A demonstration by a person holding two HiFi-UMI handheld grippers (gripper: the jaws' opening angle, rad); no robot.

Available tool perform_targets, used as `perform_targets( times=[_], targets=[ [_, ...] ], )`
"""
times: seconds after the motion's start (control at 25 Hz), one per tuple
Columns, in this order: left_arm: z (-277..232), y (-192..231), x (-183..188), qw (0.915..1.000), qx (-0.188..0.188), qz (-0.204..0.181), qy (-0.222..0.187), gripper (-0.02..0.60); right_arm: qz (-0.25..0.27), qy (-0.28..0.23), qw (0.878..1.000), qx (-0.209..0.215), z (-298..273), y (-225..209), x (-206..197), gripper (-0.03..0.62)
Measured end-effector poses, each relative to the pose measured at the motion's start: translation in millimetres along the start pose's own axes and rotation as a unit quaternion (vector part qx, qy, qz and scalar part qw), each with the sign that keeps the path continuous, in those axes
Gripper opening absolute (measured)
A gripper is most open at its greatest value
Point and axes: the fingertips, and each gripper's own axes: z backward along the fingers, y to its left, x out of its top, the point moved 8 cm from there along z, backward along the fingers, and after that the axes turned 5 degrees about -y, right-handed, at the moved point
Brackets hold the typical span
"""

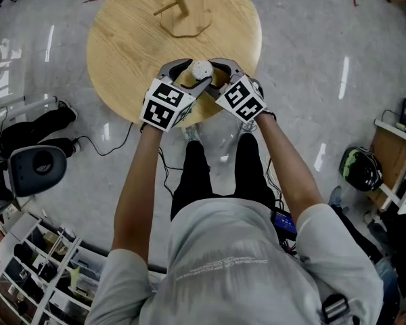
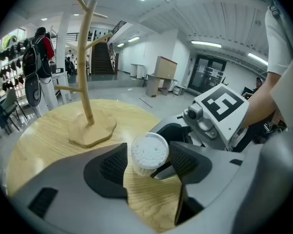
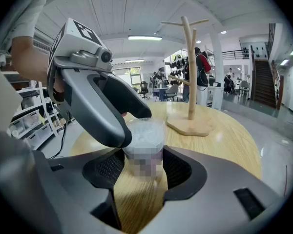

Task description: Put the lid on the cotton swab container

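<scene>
The cotton swab container (image 1: 201,68) stands upright at the near edge of the round wooden table (image 1: 122,39), with both grippers meeting around it. In the left gripper view I look down on its top (image 2: 149,152): a clear round lid covers the white swab tips. My left gripper (image 2: 149,162) straddles it from above, open, with a slim gap at each pad. In the right gripper view the tub (image 3: 144,143) fills the space between the pads, and my right gripper (image 3: 142,165) is shut on its body. The left gripper's finger (image 3: 102,106) crosses in front of the tub's upper left.
A wooden branch stand (image 1: 183,12) rises farther back on the table. On the floor are a black round device (image 1: 37,168) with a cable at the left, shelving at the lower left, and a helmet (image 1: 361,168) at the right.
</scene>
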Motion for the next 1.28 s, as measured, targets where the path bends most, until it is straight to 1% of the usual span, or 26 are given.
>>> perform_targets(
  times=[0.08, 0.16, 0.28, 0.4, 0.44, 0.52, 0.64, 0.84, 0.96, 1.04, 1.12, 1.2, 1.28],
  targets=[
    [-5, 1, -3, 0.9999, 0.004, 0.002, 0.011, 0.281, 0.0, -0.001, 1.0, 0.0, 0, 0, 0, 0.268],
    [-7, 1, -3, 0.9999, 0.004, 0.005, 0.011, 0.281, -0.001, -0.002, 1.0, -0.002, 0, 0, -1, 0.268],
    [-5, -1, -2, 1.0, -0.003, 0.005, 0.005, 0.256, -0.002, -0.002, 1.0, -0.004, 0, 0, -1, 0.268],
    [-2, 3, -1, 0.9991, -0.018, 0.039, -0.008, 0.255, 0.005, -0.002, 1.0, -0.005, 0, 0, -1, 0.268],
    [-1, 3, -1, 0.9988, -0.021, 0.044, -0.01, 0.255, 0.01, -0.002, 1.0, -0.006, 0, -1, 0, 0.268],
    [-2, 1, 0, 0.9993, -0.025, 0.029, -0.002, 0.256, 0.015, -0.002, 1.0, -0.01, 1, -2, 1, 0.268],
    [-3, -4, -1, 0.9996, -0.024, 0.003, 0.012, 0.279, 0.016, 0.0, 1.0, -0.014, 1, 0, 2, 0.268],
    [-6, -6, -2, 0.9996, -0.008, -0.014, 0.023, 0.279, 0.012, 0.001, 1.0, -0.019, -2, 2, 2, 0.267],
    [-7, -3, -2, 0.9995, -0.012, -0.017, 0.023, 0.279, 0.01, -0.002, 1.0, -0.024, -4, 0, 1, 0.268],
    [-6, 1, -3, 0.9996, -0.021, 0.002, 0.016, 0.279, 0.01, 0.0, 1.0, -0.024, -5, -1, 1, 0.268],
    [-4, 4, -2, 0.9985, -0.034, 0.043, -0.001, 0.281, 0.01, -0.001, 1.0, -0.023, -5, -1, 1, 0.268],
    [-1, 8, -2, 0.9952, -0.042, 0.086, -0.021, 0.281, 0.01, -0.002, 1.0, -0.023, -4, -1, 1, 0.268],
    [1, 10, -3, 0.9915, -0.047, 0.116, -0.036, 0.281, 0.01, -0.002, 1.0, -0.024, -5, -1, 1, 0.268]
  ],
)
